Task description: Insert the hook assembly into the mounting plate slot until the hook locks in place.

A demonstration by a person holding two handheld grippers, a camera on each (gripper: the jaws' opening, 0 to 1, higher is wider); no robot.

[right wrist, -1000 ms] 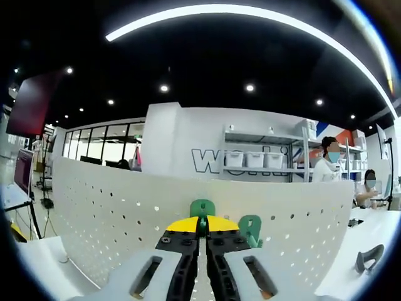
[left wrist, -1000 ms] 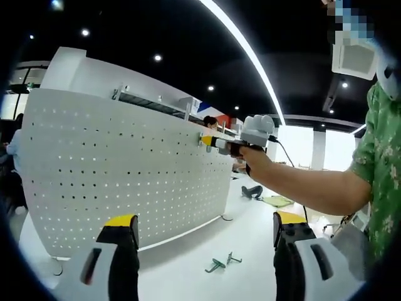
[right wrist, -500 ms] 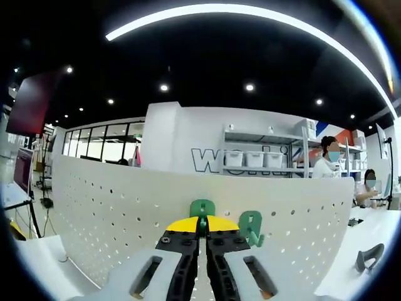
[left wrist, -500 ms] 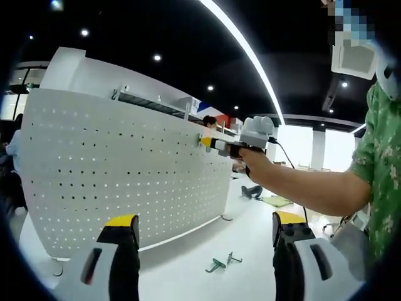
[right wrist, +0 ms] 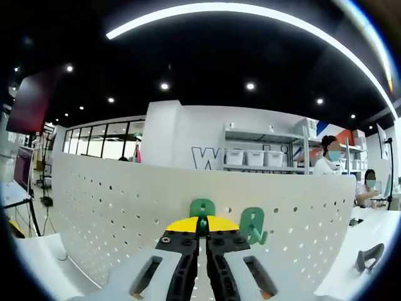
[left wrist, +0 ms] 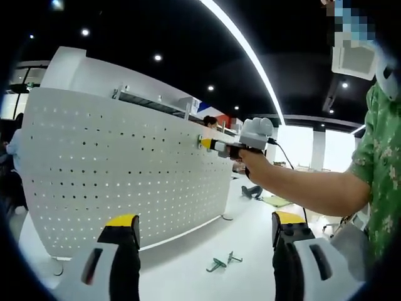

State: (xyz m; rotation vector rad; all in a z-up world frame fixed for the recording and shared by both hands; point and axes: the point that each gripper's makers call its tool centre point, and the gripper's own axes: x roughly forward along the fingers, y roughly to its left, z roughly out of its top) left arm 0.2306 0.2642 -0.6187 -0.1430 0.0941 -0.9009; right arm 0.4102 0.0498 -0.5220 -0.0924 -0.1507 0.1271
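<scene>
White tabletop (left wrist: pixel 188 263) spreads across the lower part of the left gripper view, under a dark ceiling with a long curved light strip (left wrist: pixel 250 56) running from the top centre toward the right. Across the middle left of that view stands the mounting plate (left wrist: pixel 119 175), a large white pegboard dotted with rows of small holes, upright on the table. In the right gripper view the same mounting plate (right wrist: pixel 113 213) fills the lower half, with white shelving (right wrist: pixel 263 157) and seated people behind it at the right.

At the right edge of the left gripper view a person's arm (left wrist: pixel 301 188) in a green patterned sleeve reaches toward the board's upper edge, carrying the right gripper (left wrist: pixel 207 143), whose yellow tips sit against the plate near its top. In its own view the right gripper (right wrist: pixel 202 227) is clenched, its yellow-tipped jaws pressed together on a green hook (right wrist: pixel 202 208) whose rounded top rises just above the tips, against the board's face. Just right of it a second green hook (right wrist: pixel 252 226) hangs on the plate, its curved lower end pointing right.

The left gripper (left wrist: pixel 203 235) is released, jaws spread wide at the bottom of its view and holding nothing. Between them, on the table, lie two small green hooks (left wrist: pixel 222 262), flat and close together.
</scene>
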